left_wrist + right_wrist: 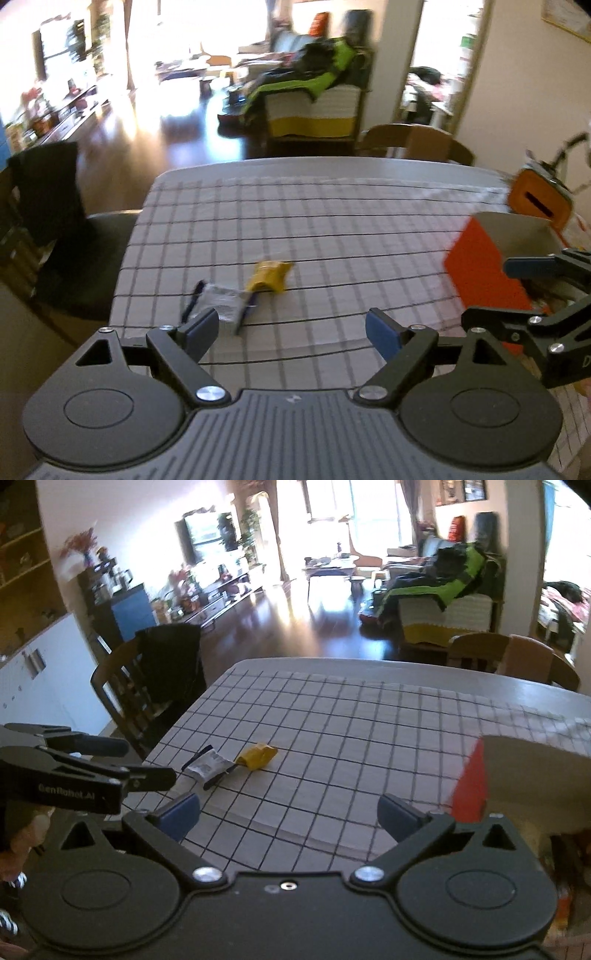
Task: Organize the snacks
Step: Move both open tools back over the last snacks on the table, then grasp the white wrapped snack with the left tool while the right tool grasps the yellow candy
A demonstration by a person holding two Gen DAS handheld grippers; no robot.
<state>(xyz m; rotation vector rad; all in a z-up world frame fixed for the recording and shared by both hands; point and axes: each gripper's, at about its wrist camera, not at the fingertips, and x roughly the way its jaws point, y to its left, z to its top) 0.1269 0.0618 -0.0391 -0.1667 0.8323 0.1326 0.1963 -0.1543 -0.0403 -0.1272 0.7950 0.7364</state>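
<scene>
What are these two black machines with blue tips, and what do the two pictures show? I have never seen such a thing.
They are hand-held tongs: a person carries one in each hand, and each has a camera looking forward along its two fingers. One picture comes from the left tongs, the other from the right tongs. Each camera also sees the other tongs at the edge of its picture.

Both look down on a table with a checked cloth. On it lie a yellow packet and, beside it, a grey packet. At the right stands an orange box, open at the top.

Both tongs are open and hold nothing; neither touches a packet.
</scene>
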